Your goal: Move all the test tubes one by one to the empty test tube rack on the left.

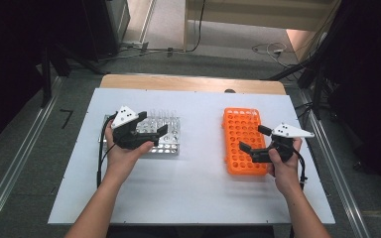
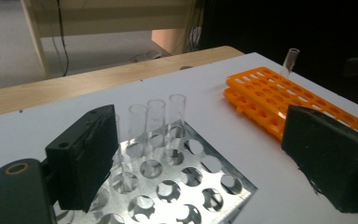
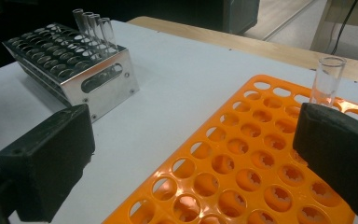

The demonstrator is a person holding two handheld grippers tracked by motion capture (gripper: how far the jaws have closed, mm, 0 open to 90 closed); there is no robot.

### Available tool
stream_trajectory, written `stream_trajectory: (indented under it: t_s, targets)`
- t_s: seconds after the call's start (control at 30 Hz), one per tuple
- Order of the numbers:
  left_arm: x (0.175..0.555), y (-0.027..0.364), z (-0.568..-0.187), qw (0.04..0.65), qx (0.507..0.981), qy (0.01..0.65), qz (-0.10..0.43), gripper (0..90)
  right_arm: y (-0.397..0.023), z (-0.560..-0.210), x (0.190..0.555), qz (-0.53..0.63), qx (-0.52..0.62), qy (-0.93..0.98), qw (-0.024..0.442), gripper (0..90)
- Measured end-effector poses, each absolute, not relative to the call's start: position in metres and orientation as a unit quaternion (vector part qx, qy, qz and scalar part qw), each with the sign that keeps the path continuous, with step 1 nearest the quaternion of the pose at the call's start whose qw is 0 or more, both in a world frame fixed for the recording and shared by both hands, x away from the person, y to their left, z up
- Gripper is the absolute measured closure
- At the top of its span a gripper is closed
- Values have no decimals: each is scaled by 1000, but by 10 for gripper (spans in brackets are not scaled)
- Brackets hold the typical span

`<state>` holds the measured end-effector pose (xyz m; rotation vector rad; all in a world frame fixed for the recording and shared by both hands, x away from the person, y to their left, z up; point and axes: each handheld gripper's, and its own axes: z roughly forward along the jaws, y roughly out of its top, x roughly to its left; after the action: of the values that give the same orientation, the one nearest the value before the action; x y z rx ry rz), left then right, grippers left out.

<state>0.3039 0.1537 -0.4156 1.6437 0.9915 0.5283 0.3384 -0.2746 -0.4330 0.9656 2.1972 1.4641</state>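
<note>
Your left tool (image 1: 155, 130) hovers over the metal rack (image 1: 171, 147) on the left half of the white bench (image 1: 198, 198), and its jaws stand wide apart with nothing between them. In the left gripper view, the two black pads (image 2: 86, 154) frame the rack's perforated top, and a short row of clear glass tubes (image 2: 157, 116) stands upright in the holes just beyond the left pad, not touched by it.

Your right tool (image 1: 255, 141) sits over the near right part of the orange rack (image 1: 238, 141), which lies flat on the right half of the bench, well apart from the metal rack. Its jaws are also spread open and hold nothing. In the right gripper view, one clear tube (image 3: 328, 79) stands upright in a hole near the far edge of the orange rack, just behind the right-hand pad; whether that pad touches the tube you cannot tell from here. The rest of the orange rack's holes in sight are unfilled.
</note>
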Motion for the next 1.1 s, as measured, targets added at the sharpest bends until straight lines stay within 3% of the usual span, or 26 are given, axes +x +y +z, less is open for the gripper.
stream_trajectory:
  t_s: [0.27, 0.93, 1.03, 1.1]
  targets:
    - [282, 148, -422, 555, 708, 386, 206, 5, -277, -435, 345, 508, 351, 770, 160, 0]
    - [263, 140, -431, 569, 715, 368, 171, 0, -283, -437, 377, 501, 381, 761, 153, 0]
    - [263, 139, -431, 570, 715, 367, 170, 0, -283, -437, 386, 493, 389, 762, 160, 40]
    - [263, 139, -431, 571, 715, 367, 170, 0, -282, -438, 393, 483, 401, 761, 161, 117]
